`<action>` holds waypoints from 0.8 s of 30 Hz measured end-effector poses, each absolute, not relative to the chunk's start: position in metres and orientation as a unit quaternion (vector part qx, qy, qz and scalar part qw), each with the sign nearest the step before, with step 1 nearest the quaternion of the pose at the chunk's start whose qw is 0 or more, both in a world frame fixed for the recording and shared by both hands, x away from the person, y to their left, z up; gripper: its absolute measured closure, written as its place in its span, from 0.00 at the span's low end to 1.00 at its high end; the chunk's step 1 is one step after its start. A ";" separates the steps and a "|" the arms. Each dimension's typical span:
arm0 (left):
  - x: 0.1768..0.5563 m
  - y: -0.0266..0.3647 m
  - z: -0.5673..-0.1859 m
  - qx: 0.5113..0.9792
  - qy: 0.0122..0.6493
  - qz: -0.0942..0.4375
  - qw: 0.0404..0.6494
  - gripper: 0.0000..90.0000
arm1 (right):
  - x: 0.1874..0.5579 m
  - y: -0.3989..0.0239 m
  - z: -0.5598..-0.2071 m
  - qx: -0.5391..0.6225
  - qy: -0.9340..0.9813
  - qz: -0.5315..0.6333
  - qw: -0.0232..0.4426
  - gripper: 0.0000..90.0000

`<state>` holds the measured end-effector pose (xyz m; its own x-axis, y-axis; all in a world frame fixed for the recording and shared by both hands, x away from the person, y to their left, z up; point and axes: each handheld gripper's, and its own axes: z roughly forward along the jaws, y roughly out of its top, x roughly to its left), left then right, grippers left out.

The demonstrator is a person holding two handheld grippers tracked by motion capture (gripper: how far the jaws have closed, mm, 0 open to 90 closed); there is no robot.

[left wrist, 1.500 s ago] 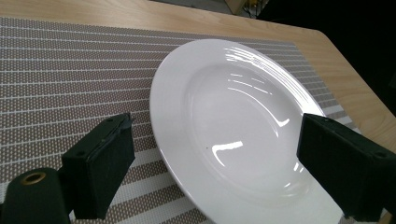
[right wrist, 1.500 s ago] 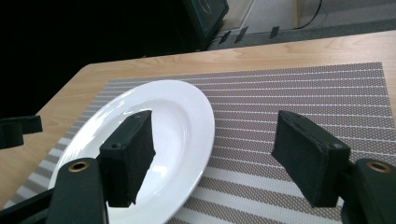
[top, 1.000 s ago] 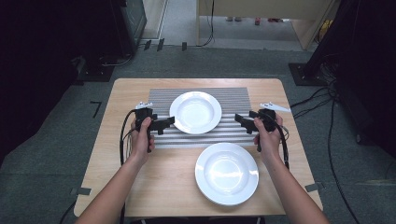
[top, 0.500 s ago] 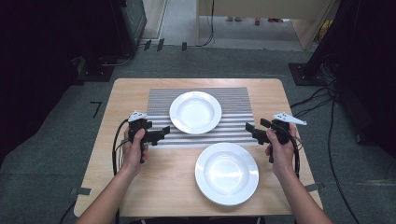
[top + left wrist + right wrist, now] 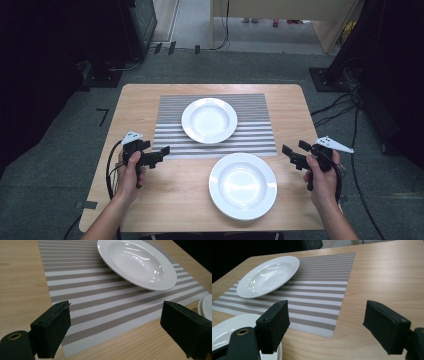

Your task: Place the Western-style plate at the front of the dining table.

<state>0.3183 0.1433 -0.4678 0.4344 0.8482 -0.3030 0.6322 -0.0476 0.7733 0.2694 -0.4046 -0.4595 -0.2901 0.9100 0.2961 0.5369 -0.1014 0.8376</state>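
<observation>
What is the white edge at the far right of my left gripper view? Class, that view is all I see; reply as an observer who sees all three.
Observer: It is a second plate, whole and empty, on the bare table at the near edge of the mat.
Operator: Where is the right gripper?
Observer: The right gripper is near the table's right edge, beside that plate and apart from it.
Operator: Open or shut?
Observer: Its fingers stand wide apart with nothing between them.
</observation>
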 end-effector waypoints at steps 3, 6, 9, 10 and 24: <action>0.311 0.151 -0.471 0.712 0.523 0.121 0.452 0.11 | 0.260 -0.412 -0.463 0.569 0.639 0.480 0.195 0.23; 0.305 0.159 -0.474 0.708 0.529 0.124 0.451 0.11 | 0.251 -0.418 -0.466 0.573 0.637 0.476 0.196 0.22; 0.297 0.168 -0.476 0.703 0.536 0.126 0.451 0.11 | 0.243 -0.422 -0.470 0.575 0.640 0.468 0.200 0.22; 0.295 0.171 -0.477 0.700 0.538 0.126 0.452 0.11 | 0.240 -0.424 -0.472 0.576 0.641 0.466 0.200 0.22; 0.260 0.208 -0.499 0.691 0.567 0.137 0.427 0.11 | 0.209 -0.448 -0.496 0.599 0.640 0.432 0.210 0.22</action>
<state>0.2600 0.2076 -0.4994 0.3197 0.9001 -0.2959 0.6668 0.0081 0.7452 0.2094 -0.4484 -0.4962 -0.1936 0.9488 0.2497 0.5867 -0.0920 0.8046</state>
